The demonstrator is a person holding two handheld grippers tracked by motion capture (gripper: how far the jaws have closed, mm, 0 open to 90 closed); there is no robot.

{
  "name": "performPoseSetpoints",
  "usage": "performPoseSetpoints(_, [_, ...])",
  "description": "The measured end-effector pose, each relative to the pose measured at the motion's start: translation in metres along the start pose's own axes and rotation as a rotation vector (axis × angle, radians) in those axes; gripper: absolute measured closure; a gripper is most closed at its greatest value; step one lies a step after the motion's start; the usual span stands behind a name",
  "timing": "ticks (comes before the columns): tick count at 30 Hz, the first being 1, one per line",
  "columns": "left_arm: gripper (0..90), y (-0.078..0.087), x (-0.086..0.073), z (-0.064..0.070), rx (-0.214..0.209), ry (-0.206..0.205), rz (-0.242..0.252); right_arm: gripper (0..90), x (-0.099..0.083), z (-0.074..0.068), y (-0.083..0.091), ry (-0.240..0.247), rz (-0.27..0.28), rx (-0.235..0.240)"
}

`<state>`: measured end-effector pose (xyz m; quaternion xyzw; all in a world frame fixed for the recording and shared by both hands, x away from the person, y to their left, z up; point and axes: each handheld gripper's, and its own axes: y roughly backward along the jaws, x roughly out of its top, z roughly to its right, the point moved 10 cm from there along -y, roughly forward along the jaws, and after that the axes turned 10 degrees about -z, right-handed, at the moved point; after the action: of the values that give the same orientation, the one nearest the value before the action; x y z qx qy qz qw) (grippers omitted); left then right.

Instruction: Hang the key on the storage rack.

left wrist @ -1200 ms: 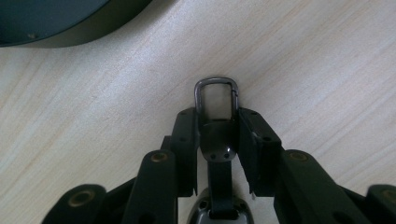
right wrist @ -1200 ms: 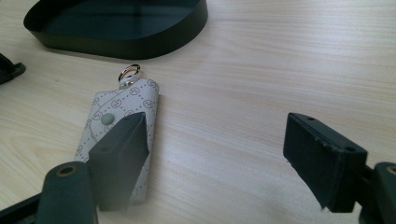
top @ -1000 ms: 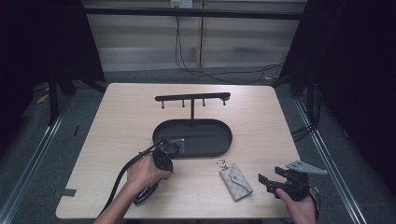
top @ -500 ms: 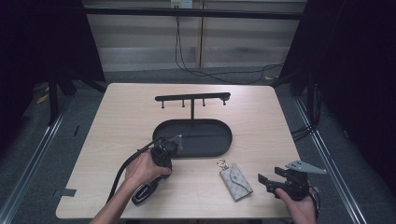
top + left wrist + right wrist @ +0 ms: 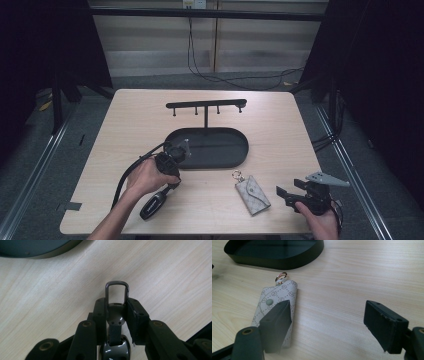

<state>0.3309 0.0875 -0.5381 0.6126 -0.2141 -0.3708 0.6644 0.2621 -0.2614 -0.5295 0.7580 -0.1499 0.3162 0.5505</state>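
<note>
Table (image 5: 125, 125) unchanged; left gripper (image 5: 172, 157) nudged trayward

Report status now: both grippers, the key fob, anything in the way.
Left gripper shut on key fob, clamped at its strap below the clip. Right gripper open, by the grey key pouch. Black tray ahead; table between unobstructed.

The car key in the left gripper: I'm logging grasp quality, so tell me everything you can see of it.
The car key is a glossy black fob lying flat near the table's front left edge. A short dark strap with a riveted metal end joins it to a dark metal clasp loop. The left gripper is shut on that strap end, its jaws pressing either side, with the loop sticking out beyond the tips. In the high view the fob rests on the wood below the person's hand.
</note>
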Motion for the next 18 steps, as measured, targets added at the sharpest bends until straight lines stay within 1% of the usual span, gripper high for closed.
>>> performPoseSetpoints(1, [70.9, 0.002, -0.001, 0.000, -0.006, 0.002, 0.000, 22.1, 0.000, 0.000, 0.000, 0.001, 0.000, 0.000])
performPoseSetpoints(3, [70.9, 0.005, -0.002, -0.001, -0.003, 0.009, 0.010, 22.3, 0.000, 0.000, 0.000, 0.001, 0.000, 0.001])
performPoseSetpoints(7, [70.9, 0.014, -0.006, -0.002, 0.003, 0.000, 0.012, 22.4, 0.000, 0.000, 0.000, 0.001, 0.000, 0.001])
performPoseSetpoints(11, [70.9, 0.023, -0.008, -0.003, 0.009, 0.001, 0.038, 22.4, 0.000, 0.000, 0.000, 0.001, 0.001, 0.000])
performPoseSetpoints(12, [70.9, 0.025, -0.009, -0.004, 0.021, 0.000, 0.037, 22.4, 0.000, 0.000, 0.000, -0.001, 0.000, 0.000])
performPoseSetpoints(16, [70.9, 0.027, -0.010, -0.002, 0.016, 0.002, 0.039, 22.4, 0.000, 0.000, 0.000, 0.001, -0.001, 0.000])
performPoseSetpoints(17, [70.9, 0.028, -0.011, -0.003, 0.020, -0.002, 0.035, 22.4, 0.000, 0.000, 0.000, 0.000, -0.001, 0.000])
performPoseSetpoints(18, [70.9, 0.029, -0.012, -0.003, 0.015, -0.004, 0.033, 22.4, 0.000, 0.000, 0.000, 0.001, 0.001, 0.000])
